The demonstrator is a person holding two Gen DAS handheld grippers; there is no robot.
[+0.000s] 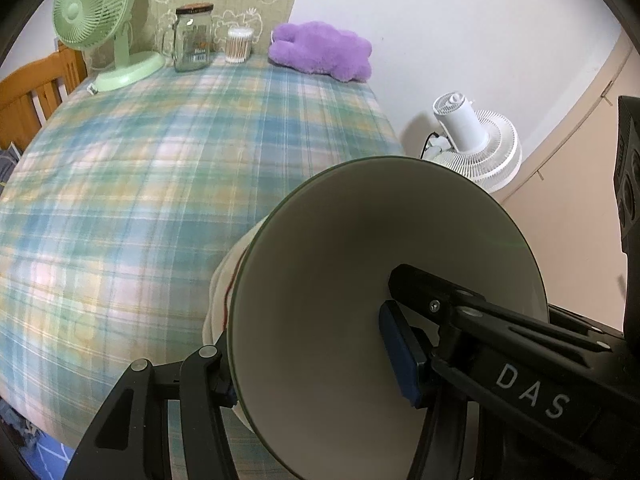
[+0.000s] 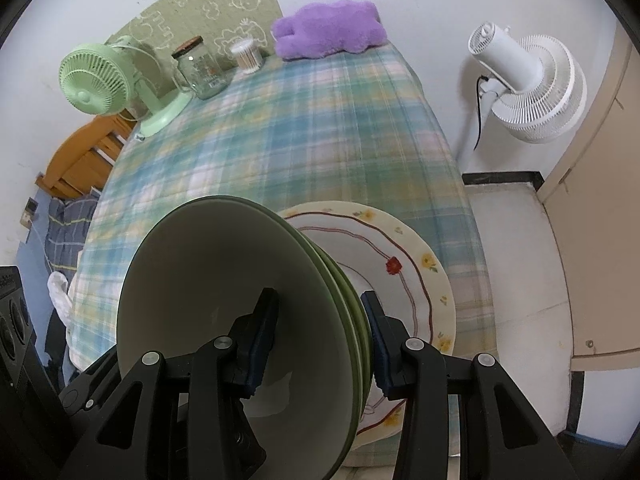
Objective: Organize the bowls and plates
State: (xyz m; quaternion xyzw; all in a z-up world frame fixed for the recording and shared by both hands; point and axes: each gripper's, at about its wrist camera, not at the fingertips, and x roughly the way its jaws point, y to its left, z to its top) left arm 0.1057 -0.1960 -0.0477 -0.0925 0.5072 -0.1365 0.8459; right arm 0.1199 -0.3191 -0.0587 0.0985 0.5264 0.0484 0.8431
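Observation:
In the left wrist view a cream bowl with a thin green rim (image 1: 340, 240) fills the lower right, tilted towards the camera. My left gripper (image 1: 312, 356) is shut on its wall, one finger inside and one outside. A cream plate edge with a red line (image 1: 218, 292) shows just behind it. In the right wrist view my right gripper (image 2: 320, 320) is shut on the right wall of several nested green bowls (image 2: 208, 260). Behind them a flower-patterned plate (image 2: 400, 240) lies on the plaid tablecloth (image 2: 300, 128) near the right edge.
At the table's far end stand a green desk fan (image 1: 96, 24), a glass jar (image 1: 194, 36), a tub of cotton swabs (image 1: 239, 44) and a purple plush (image 1: 320, 50). A white floor fan (image 1: 476, 140) stands right of the table, a wooden chair (image 1: 36, 84) left.

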